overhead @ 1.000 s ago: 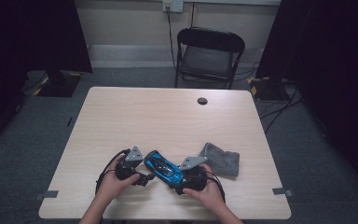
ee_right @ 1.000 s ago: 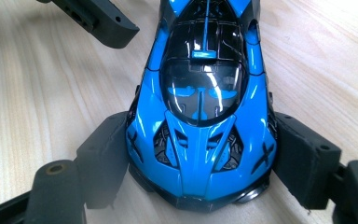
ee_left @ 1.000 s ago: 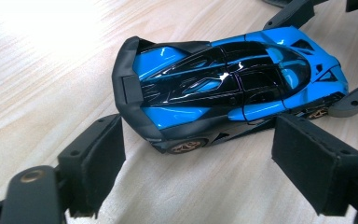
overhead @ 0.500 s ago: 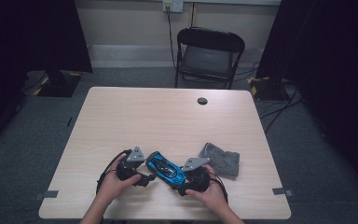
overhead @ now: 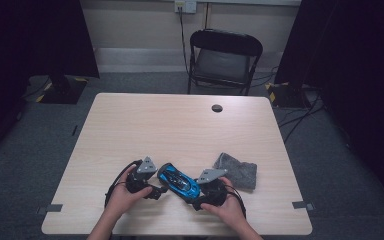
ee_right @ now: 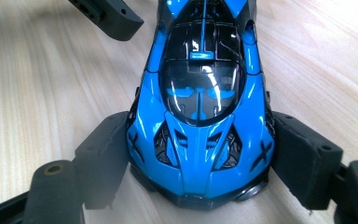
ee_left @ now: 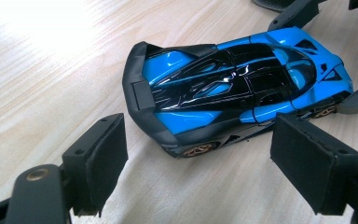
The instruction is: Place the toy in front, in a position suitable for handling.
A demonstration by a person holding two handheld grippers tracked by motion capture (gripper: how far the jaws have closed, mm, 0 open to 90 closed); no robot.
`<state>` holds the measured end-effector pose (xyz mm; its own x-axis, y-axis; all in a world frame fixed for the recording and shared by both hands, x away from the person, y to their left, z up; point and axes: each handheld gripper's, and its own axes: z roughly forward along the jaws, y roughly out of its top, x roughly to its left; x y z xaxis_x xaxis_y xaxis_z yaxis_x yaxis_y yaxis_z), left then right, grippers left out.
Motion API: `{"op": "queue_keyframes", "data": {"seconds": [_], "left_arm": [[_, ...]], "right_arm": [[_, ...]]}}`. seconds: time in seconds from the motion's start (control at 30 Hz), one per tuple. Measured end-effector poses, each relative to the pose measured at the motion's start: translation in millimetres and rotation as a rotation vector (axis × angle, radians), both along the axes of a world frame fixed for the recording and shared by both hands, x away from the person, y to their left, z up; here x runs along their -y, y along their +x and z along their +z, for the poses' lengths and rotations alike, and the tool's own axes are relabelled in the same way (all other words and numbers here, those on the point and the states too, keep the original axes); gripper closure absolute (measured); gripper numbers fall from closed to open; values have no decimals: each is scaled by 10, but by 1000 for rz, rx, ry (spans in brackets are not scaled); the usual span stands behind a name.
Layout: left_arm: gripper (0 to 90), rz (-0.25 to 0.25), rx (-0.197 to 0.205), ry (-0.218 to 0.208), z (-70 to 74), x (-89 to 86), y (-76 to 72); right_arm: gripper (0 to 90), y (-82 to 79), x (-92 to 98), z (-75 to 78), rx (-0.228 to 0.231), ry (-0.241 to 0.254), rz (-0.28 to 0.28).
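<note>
A blue and black toy car (overhead: 179,181) stands on its wheels on the table near the front edge, between the person's two hands. In the right gripper view its nose (ee_right: 200,154) sits between my right gripper's (ee_right: 200,161) pads, which press on both front flanks. The car's tail (ee_left: 142,88) lies just ahead of my left gripper (ee_left: 200,140), whose pads (ee_left: 105,149) stand wide apart and touch nothing. In the high view my left gripper (overhead: 160,188) reaches in from the left and my right gripper (overhead: 194,196) from the right.
A crumpled grey cloth (overhead: 237,171) lies just right of the right hand. The pale wooden table (overhead: 180,125) has a small black round cap (overhead: 217,108) near its far edge. A black folding chair (overhead: 223,55) stands behind the table.
</note>
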<state>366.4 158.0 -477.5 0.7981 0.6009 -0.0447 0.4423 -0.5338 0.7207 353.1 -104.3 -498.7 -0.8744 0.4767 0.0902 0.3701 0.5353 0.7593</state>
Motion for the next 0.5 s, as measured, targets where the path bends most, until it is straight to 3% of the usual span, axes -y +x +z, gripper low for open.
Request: {"op": "queue_keyframes", "data": {"seconds": [0.23,0.5], "left_arm": [[179,10,-4,19,-20,-17,-2],[178,14,-7,13,-24,-8,-10]], "right_arm": [[221,10,47,64,0,1,9],[230,15,86,137,7,40,-2]]}}
